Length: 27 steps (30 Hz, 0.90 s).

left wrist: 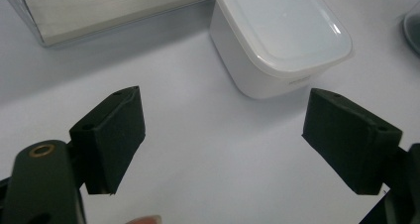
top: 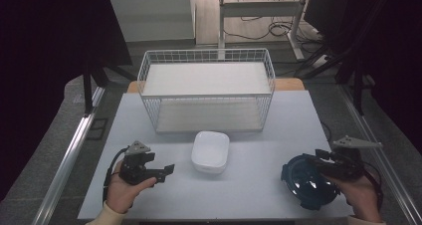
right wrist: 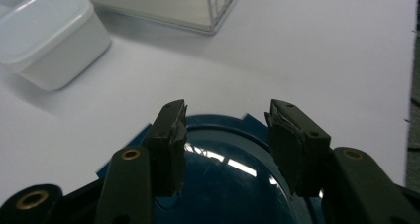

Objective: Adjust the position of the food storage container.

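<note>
My right tool (right wrist: 225, 135) hangs unclenched just above the blue bowl (top: 308, 181), while the white box (top: 210, 151) sits far left.

A white wire basket (top: 206, 88) (seemingly two-tiered) stands on the pale table (top: 249, 185).

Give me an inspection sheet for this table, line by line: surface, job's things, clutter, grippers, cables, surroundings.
Surface: pale table, bare in front.
Job's things: white lidded container at centre; dark blue bowl at right edge.
Clutter: white wire basket rack at the back.
Grippers: left gripper open, short of the container; right gripper open over the bowl.
Cables: black cable at the left gripper.
Surroundings: floor cables, dark curtains.
</note>
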Each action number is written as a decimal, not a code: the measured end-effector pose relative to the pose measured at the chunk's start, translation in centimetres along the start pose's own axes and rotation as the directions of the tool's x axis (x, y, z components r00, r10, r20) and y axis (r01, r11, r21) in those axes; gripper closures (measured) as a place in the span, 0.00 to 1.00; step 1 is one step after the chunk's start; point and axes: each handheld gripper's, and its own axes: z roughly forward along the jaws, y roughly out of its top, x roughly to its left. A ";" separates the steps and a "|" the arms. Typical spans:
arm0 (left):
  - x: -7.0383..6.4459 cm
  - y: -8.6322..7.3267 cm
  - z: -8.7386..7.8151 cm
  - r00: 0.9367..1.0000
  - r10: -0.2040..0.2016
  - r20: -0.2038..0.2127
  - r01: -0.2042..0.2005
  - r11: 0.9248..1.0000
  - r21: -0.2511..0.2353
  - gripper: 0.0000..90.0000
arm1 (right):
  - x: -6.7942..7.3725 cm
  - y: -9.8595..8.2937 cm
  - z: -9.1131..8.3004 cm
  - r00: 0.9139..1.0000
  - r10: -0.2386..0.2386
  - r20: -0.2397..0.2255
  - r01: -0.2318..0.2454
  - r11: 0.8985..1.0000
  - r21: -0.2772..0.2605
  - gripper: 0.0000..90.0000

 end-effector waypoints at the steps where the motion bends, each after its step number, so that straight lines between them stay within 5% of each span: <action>1: 0.0 0.0 0.0 1.000 0.000 0.000 0.000 1.000 0.000 0.18 | 0.0 0.0 0.0 1.000 0.000 0.000 0.000 1.000 0.000 0.55; 11: 0.0 0.0 0.0 1.000 -0.002 0.000 0.002 1.000 -0.004 0.18 | -2.1 -1.4 -1.6 0.995 0.030 0.098 -0.037 0.997 0.065 0.69; 21: 0.0 0.0 -0.1 1.000 0.001 -0.002 -0.001 1.000 -0.001 0.18 | -4.1 -3.1 -2.5 0.978 0.056 0.199 -0.083 0.988 0.129 0.93; 25: 0.0 -0.1 -0.1 1.000 0.002 -0.003 -0.002 1.000 0.000 0.18 | -4.8 -3.5 -2.6 0.971 0.068 0.229 -0.109 0.979 0.172 0.98; 27: 0.0 -0.1 0.0 1.000 -0.001 -0.004 0.001 1.000 0.004 0.18 | -5.0 -4.0 -2.1 0.967 0.070 0.245 -0.127 0.966 0.225 0.98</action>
